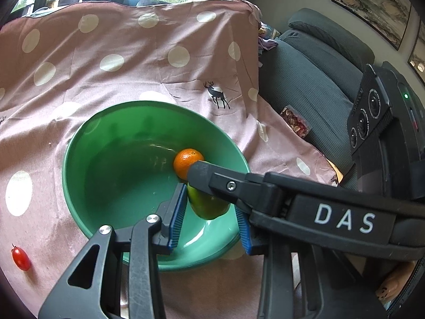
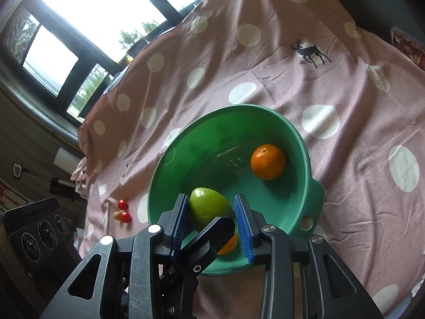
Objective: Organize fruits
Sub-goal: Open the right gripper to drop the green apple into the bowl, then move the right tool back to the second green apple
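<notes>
**Both grippers met over a green fruit in the bowl**

Nearest the right wrist camera, the right gripper [image 2: 211,199] had its blue-padded fingers [image 2: 180,220] set narrowly apart. The green fruit [image 2: 209,207] filled the gap between them and both pads appeared to press on it. One black finger of the left gripper [image 1: 211,202] crossed in front of the fruit's lower part.

In the left wrist view, the same fruit sat between the left gripper's own narrowly spaced fingers, against the left pad. The right gripper's finger lay across the fruit and hid the other side, so I could not tell whether the left fingers had hold of it.

The fruit hung just inside the near rim of the green bowl [image 1: 119,164]. A sliver of something orange [image 2: 229,244] showed beneath it. Farther in, an orange [image 2: 268,162] rested on the bowl's floor against the far wall.

The bowl stood on a surface covered by a pink cloth [image 1: 132,66] with white dots and a deer print [image 1: 217,95]. A red cherry tomato [image 1: 20,258] lay on the cloth apart from the bowl, and a small cluster of tomatoes [image 2: 123,210] lay to the bowl's left in the right wrist view. Beyond the surface stood a grey armchair [image 1: 318,79] and a window [image 2: 93,13].
</notes>
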